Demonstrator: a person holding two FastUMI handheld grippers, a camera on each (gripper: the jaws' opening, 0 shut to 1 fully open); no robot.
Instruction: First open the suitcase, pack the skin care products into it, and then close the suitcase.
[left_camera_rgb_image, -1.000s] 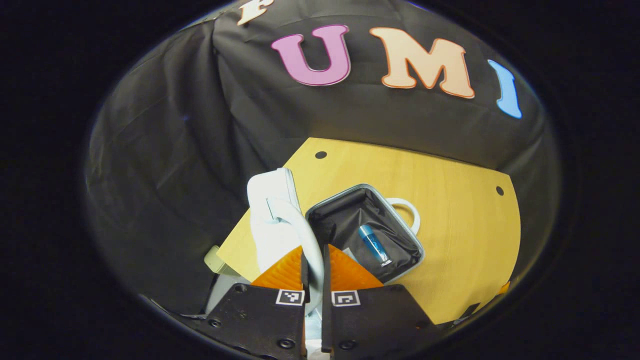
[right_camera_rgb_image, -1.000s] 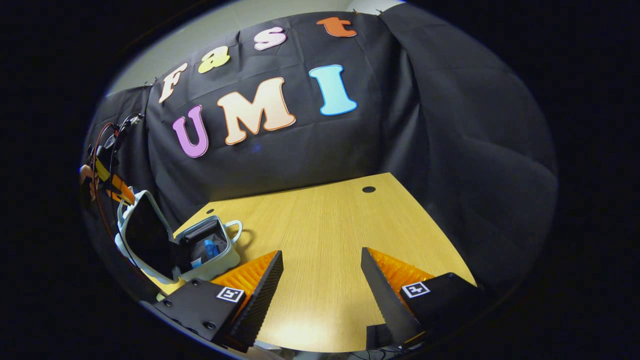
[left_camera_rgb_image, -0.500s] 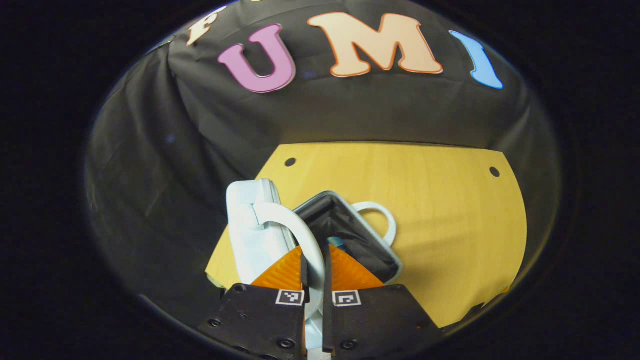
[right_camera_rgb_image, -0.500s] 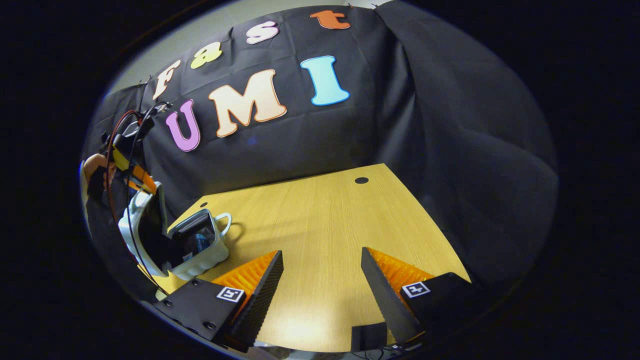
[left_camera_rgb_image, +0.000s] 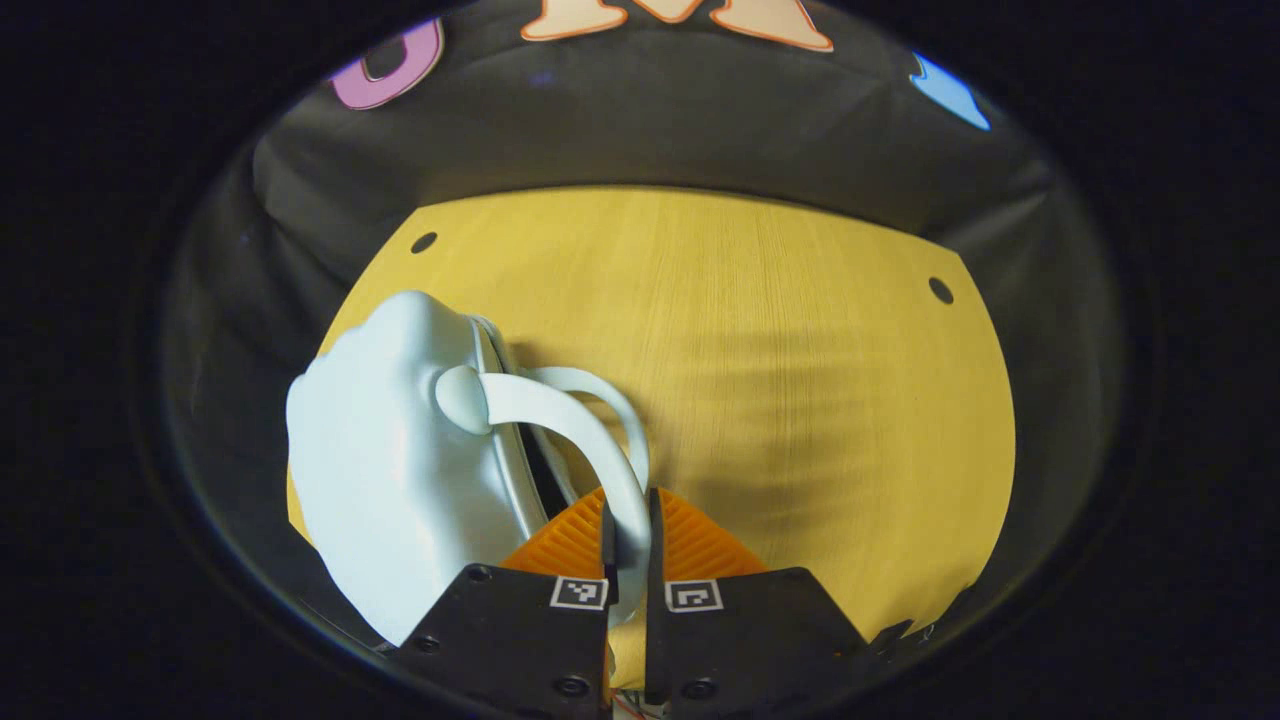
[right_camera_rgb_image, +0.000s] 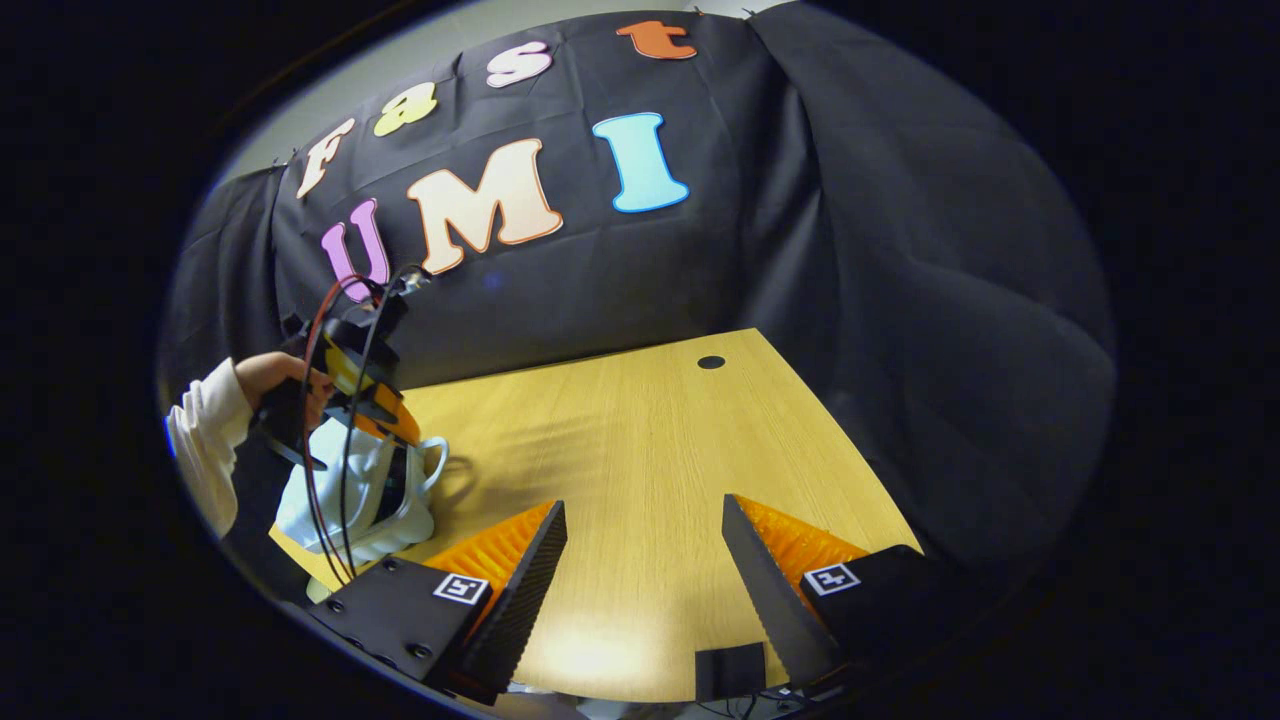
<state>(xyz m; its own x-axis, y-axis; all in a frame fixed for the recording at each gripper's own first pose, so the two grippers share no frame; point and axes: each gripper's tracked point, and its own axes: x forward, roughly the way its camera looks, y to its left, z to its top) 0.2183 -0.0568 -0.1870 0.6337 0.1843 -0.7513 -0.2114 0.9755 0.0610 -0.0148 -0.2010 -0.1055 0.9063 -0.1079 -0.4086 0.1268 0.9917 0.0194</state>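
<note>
A small pale blue suitcase (left_camera_rgb_image: 390, 470) lies at the left of the wooden table (left_camera_rgb_image: 800, 400), its lid folded down almost flat onto the base with only a thin dark gap showing. My left gripper (left_camera_rgb_image: 627, 530) is shut on the lid's curved handle (left_camera_rgb_image: 560, 420). In the right gripper view the same suitcase (right_camera_rgb_image: 365, 495) sits at the table's left edge, with the left gripper (right_camera_rgb_image: 365, 395) and a hand (right_camera_rgb_image: 275, 375) above it. My right gripper (right_camera_rgb_image: 645, 545) hovers open over the near middle of the table, nothing between its fingers. The skin care products are hidden inside.
The base's own handle (left_camera_rgb_image: 605, 395) sticks out toward the table's middle. Two small round holes (left_camera_rgb_image: 940, 290) mark the table's far corners. Black cloth walls close in behind and to both sides. A white sleeve (right_camera_rgb_image: 200, 440) reaches in from the left.
The left gripper has swung the lid over and down onto the base, hiding the dark lining and the blue tube inside. The right gripper has stayed open in place.
</note>
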